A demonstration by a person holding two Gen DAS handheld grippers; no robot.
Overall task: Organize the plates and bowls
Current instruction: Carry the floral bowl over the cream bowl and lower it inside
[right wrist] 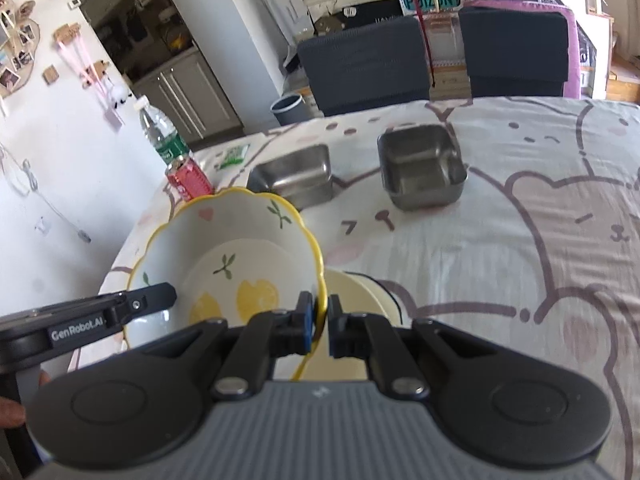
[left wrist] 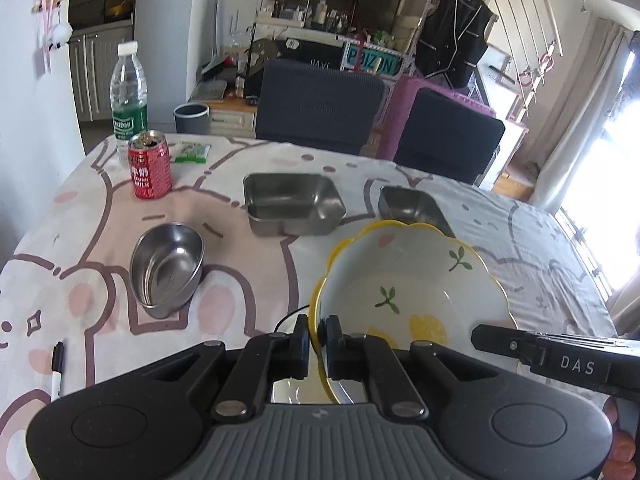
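Note:
A white ceramic bowl [left wrist: 412, 280] with a yellow scalloped rim and lemon pattern hangs above the table, held from both sides. My left gripper [left wrist: 318, 338] is shut on its left rim, and my right gripper [right wrist: 319, 320] is shut on its right rim [right wrist: 316, 264]. Each gripper's finger shows in the other's view, at the bowl's opposite edge. Under the bowl, in the right wrist view, part of a cream plate [right wrist: 356, 292] lies on the cloth. An oval steel bowl [left wrist: 168, 268] sits to the left, with two rectangular steel trays [left wrist: 294, 204] [left wrist: 416, 208] beyond.
A red drink can [left wrist: 149, 170], a water bottle [left wrist: 129, 92] and a green packet [left wrist: 190, 152] stand at the table's far left corner. A black marker [left wrist: 57, 368] lies near the left edge. Two dark chairs [left wrist: 320, 104] stand behind the cartoon-print tablecloth [left wrist: 100, 220].

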